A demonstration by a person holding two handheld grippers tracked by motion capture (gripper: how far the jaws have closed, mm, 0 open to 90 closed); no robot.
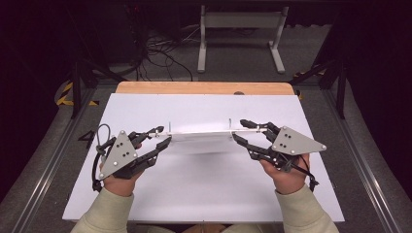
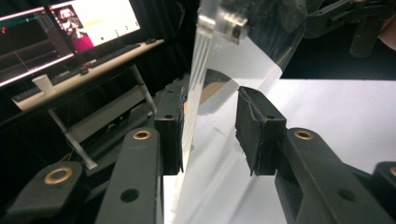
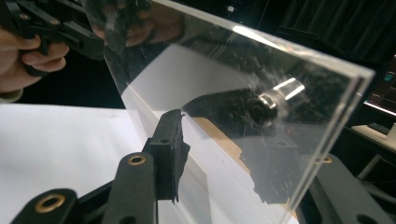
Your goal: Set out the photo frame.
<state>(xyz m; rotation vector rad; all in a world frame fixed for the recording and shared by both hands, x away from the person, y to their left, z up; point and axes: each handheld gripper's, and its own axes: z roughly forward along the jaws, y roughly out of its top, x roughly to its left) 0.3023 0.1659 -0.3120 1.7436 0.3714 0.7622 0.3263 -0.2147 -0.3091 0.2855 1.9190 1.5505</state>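
A clear acrylic panel [image 1: 199, 133] stands on edge across the middle of the white board, with a metal standoff bolt [image 2: 231, 23] near a corner. My left gripper [image 1: 164, 135] is at the panel's left end, open. In the left gripper view the panel [image 2: 233, 60] passes between the jaws of this gripper [image 2: 210, 130]; its left pad lies close against the panel and its right pad stands apart. My right gripper [image 1: 239, 130] is open astride the right end. In the right gripper view one jaw of this gripper [image 3: 219, 154] shows through the panel [image 3: 210, 93].
The white board [image 1: 194, 194] covers most of a wooden table [image 1: 204, 87]. Beyond the far edge are floor cables [image 1: 155, 48] and a white metal stand [image 1: 240, 19]. Lit monitors [image 2: 70, 23] on a desk appear in the left gripper view.
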